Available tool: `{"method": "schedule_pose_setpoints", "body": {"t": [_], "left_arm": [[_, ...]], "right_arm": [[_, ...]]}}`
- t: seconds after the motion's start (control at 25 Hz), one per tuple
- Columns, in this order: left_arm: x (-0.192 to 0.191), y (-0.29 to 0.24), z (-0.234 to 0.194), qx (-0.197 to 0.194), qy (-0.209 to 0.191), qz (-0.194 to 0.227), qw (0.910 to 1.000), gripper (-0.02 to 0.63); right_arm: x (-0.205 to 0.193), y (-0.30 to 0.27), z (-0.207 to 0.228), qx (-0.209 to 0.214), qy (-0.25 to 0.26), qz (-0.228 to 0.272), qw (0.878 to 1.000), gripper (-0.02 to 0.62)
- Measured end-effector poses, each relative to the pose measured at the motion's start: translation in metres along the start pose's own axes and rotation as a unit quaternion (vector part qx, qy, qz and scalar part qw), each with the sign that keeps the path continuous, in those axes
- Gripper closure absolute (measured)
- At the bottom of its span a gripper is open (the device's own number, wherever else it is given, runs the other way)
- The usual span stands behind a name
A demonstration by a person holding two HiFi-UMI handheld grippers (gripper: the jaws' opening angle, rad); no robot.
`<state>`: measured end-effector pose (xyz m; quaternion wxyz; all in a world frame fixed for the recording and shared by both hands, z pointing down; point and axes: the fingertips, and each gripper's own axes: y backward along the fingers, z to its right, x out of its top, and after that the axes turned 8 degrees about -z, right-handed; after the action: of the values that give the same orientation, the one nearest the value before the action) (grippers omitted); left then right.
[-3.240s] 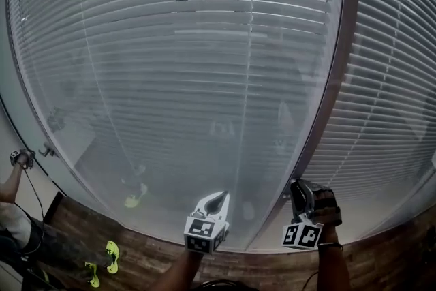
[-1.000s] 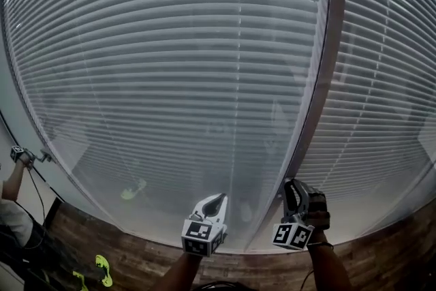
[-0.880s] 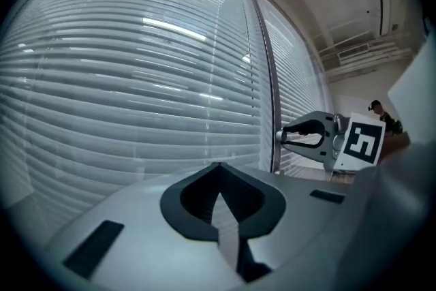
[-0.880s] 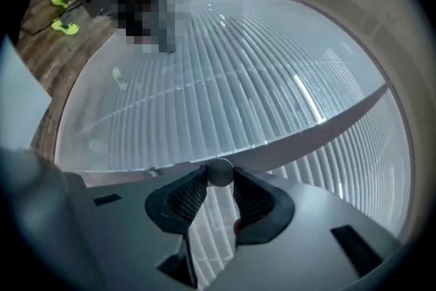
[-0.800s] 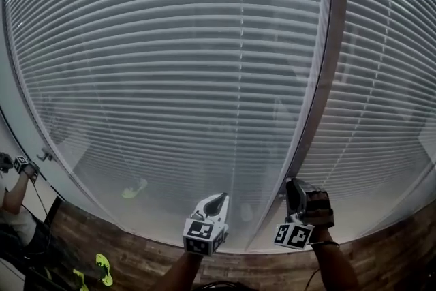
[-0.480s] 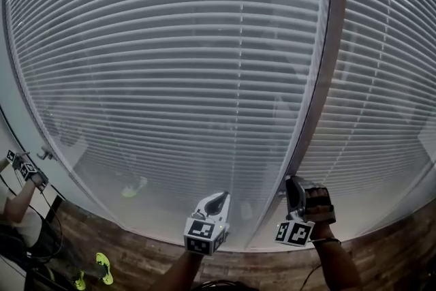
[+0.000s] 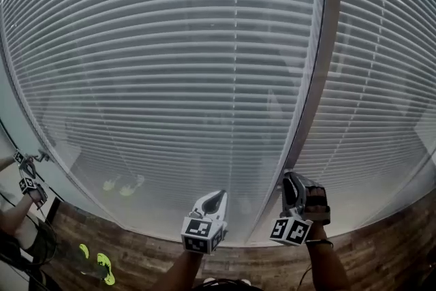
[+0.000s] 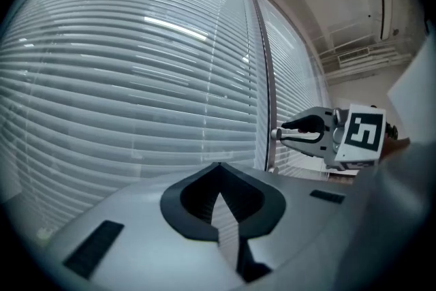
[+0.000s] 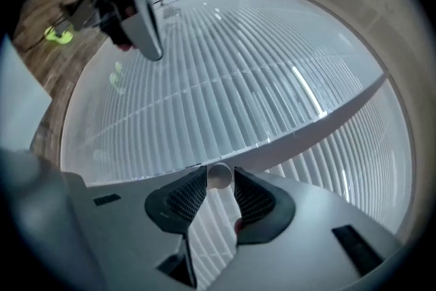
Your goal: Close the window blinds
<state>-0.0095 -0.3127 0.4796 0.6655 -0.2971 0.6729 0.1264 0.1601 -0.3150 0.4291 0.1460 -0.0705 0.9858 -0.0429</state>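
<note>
Blinds [image 7: 170, 78] lie flat ahead of us; our right gripper [image 7: 293, 179] clamps their knob [image 9: 219, 176] end-on beside the frame [image 7: 320, 78]; our left gripper [image 7: 218, 195] hangs closed, empty.

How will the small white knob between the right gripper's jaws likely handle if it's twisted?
The knob looks smooth and round, so it may slip, though the ribbed pads should help. It seems fixed at the window frame, so it probably turns in place rather than coming free.
</note>
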Motion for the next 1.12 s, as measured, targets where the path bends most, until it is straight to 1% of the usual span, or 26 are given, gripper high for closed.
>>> {"method": "schedule_pose_setpoints", "body": {"t": [0.08,0.16,0.28,0.4,0.44,0.48,0.52,0.56,0.68,0.76,0.8,0.84,1.0,1.04,1.08,1.12], "left_arm": [[-0.001,0.002,-0.003,0.000,0.005,0.000,1.0000,0.606],[-0.004,0.005,-0.006,0.000,0.010,-0.002,0.9999,0.606],[-0.009,0.008,-0.009,-0.006,0.013,-0.002,0.9999,0.606],[-0.011,0.013,-0.014,-0.009,0.012,-0.003,0.9999,0.606],[-0.014,0.014,-0.015,-0.012,0.010,-0.004,0.9999,0.606],[-0.018,0.015,-0.016,-0.015,0.009,-0.006,0.9998,0.606],[-0.020,0.017,-0.016,-0.018,0.009,-0.008,0.9998,0.606],[-0.020,0.020,-0.015,-0.021,0.008,-0.011,0.9997,0.606],[-0.017,0.031,-0.013,-0.022,0.007,-0.016,0.9996,0.606],[-0.013,0.039,-0.012,-0.019,0.005,-0.013,0.9997,0.606],[-0.011,0.043,-0.011,-0.016,0.002,-0.010,0.9998,0.606],[-0.010,0.046,-0.010,-0.013,-0.002,-0.009,0.9999,0.606],[-0.007,0.060,-0.005,0.003,-0.014,-0.004,0.9999,0.606],[-0.006,0.064,-0.002,0.007,-0.015,-0.002,0.9999,0.606],[-0.004,0.069,0.002,0.011,-0.014,0.002,0.9998,0.606],[-0.002,0.073,0.007,0.015,-0.016,0.007,0.9997,0.606]], "right_arm": [[0.005,0.008,0.001,0.005,-0.071,0.007,0.997,0.468],[0.009,0.016,0.000,0.007,-0.134,0.012,0.991,0.468],[0.012,0.028,-0.010,0.023,-0.217,0.017,0.976,0.468],[0.012,0.037,-0.024,0.034,-0.281,0.016,0.959,0.475],[0.011,0.040,-0.028,0.031,-0.300,0.017,0.953,0.527],[0.010,0.043,-0.029,0.028,-0.321,0.023,0.946,0.561],[0.009,0.046,-0.029,0.027,-0.346,0.031,0.937,0.581],[0.009,0.049,-0.027,0.029,-0.375,0.038,0.926,0.591],[0.009,0.060,-0.018,0.060,-0.469,0.046,0.880,0.591],[0.008,0.065,-0.018,0.079,-0.514,0.047,0.853,0.591],[0.007,0.068,-0.017,0.085,-0.529,0.049,0.843,0.592],[0.007,0.070,-0.016,0.088,-0.539,0.050,0.836,0.592],[0.003,0.086,-0.018,0.090,-0.563,0.052,0.820,0.592],[0.000,0.091,-0.021,0.090,-0.566,0.051,0.818,0.592],[-0.002,0.096,-0.025,0.088,-0.563,0.050,0.820,0.592],[-0.003,0.102,-0.028,0.084,-0.551,0.050,0.829,0.592]]}}
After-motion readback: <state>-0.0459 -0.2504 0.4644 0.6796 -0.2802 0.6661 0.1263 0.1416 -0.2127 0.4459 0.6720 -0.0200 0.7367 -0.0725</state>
